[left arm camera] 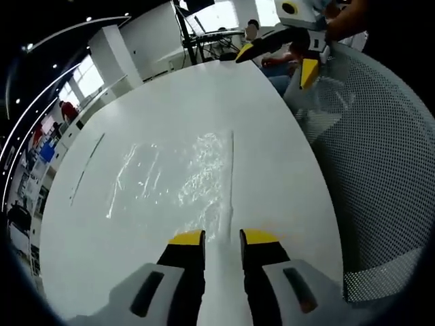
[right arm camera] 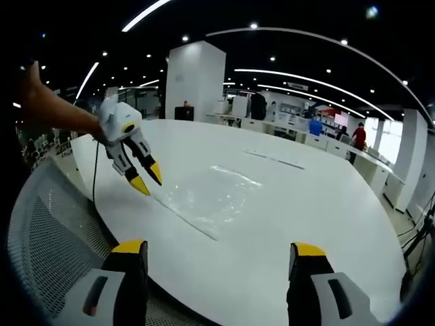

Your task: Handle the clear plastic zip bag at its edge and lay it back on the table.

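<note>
White table (left arm camera: 285,170) under ceiling strip lights, mesh chair back (left arm camera: 380,170) at its near edge. Clear plastic zip bag (left arm camera: 177,180) lies flat on the table near that edge, nothing visible inside it. Left gripper (left arm camera: 221,239) low over the bag's edge, jaws slightly apart, grasping nothing. Right gripper (right arm camera: 221,250) spread wide, released, back from the bag.
</note>
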The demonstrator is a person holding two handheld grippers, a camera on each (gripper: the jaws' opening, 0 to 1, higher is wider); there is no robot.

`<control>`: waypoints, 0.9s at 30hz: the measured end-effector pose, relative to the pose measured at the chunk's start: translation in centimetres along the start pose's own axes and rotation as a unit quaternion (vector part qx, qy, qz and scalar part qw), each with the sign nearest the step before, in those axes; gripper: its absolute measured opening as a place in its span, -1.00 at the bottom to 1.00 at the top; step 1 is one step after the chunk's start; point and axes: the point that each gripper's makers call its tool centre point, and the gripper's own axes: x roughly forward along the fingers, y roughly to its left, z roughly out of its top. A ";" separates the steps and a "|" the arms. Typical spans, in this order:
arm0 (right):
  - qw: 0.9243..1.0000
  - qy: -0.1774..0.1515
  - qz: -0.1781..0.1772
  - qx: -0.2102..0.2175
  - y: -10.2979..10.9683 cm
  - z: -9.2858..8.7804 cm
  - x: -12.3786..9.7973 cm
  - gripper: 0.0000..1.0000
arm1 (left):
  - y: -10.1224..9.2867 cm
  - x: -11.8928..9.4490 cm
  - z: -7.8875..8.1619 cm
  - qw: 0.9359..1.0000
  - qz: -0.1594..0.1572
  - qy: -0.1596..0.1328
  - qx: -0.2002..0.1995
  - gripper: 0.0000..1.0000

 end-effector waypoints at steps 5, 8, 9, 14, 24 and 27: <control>1.000 0.004 0.000 0.000 0.0 -0.1 0.0 0.69 | 0.2 0.4 -0.2 1.000 -0.008 0.007 -0.019 -0.58; 1.000 0.005 0.000 0.000 0.0 -0.2 0.0 0.69 | 0.3 0.8 -0.1 0.999 -0.017 0.009 -0.026 -0.56; 1.000 0.005 0.000 0.000 0.0 -0.2 0.0 0.69 | 0.3 0.9 -0.2 0.999 -0.019 0.012 -0.026 -0.56; 1.000 0.006 -0.002 0.000 -0.2 -0.3 0.0 0.69 | 0.2 1.4 -0.3 0.999 -0.033 0.019 -0.031 -0.57; 1.000 0.008 -0.004 0.001 -0.2 -0.3 0.1 0.68 | 0.0 1.8 -0.6 0.998 -0.045 0.024 -0.047 -0.62; 1.000 0.008 -0.004 0.001 -0.3 -0.4 0.1 0.68 | -0.1 1.9 -0.7 0.997 -0.052 0.021 -0.056 -0.66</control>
